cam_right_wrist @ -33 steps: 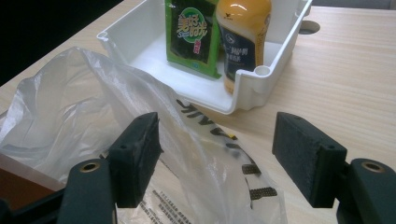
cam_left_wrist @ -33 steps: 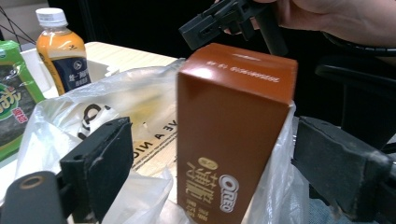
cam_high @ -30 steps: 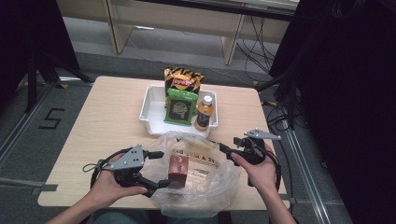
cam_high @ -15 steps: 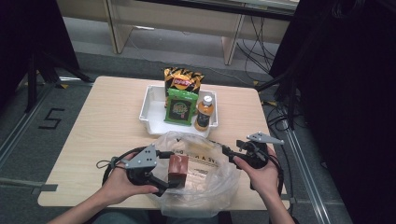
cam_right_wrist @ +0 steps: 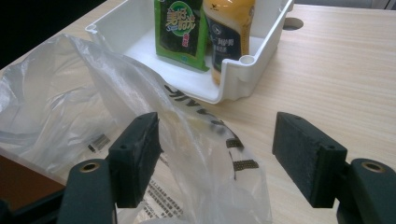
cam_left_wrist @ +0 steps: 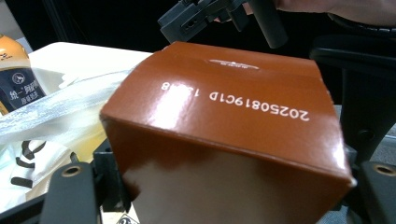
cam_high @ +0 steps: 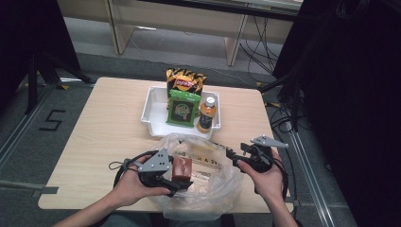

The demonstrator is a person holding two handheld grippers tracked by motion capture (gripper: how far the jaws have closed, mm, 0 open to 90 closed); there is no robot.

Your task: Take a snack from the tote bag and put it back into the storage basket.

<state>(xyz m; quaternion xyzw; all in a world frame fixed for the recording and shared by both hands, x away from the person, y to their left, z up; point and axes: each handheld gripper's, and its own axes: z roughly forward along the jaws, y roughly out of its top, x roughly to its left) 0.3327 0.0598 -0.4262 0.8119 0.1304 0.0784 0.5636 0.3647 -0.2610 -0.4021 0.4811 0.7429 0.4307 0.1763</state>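
A brown carton (cam_high: pixel 182 166) stands in the mouth of a clear plastic bag (cam_high: pixel 203 189) at the table's near edge. My left gripper (cam_high: pixel 177 177) reaches in from the left; its jaws have just been closing, and both pads press the sides of the carton (cam_left_wrist: pixel 233 107). Right of the bag, my right gripper (cam_high: pixel 231 157) points left at the rim. Its jaws (cam_right_wrist: pixel 217 149) stand wide apart with a loose fold of bag film (cam_right_wrist: pixel 201 154) between them, and neither pad presses on it.
A white tray (cam_high: pixel 151 111) sits mid-table behind the bag and holds a green snack packet (cam_high: pixel 182 109) and an orange drink bottle (cam_high: pixel 206 113). A chip bag (cam_high: pixel 184 81) leans at its far side. Bare wood (cam_high: pixel 108 127) lies left of the tray.
My left gripper has slid right, up to the brown carton, and its jaws now flank it. The right gripper has stayed by the bag's right rim.
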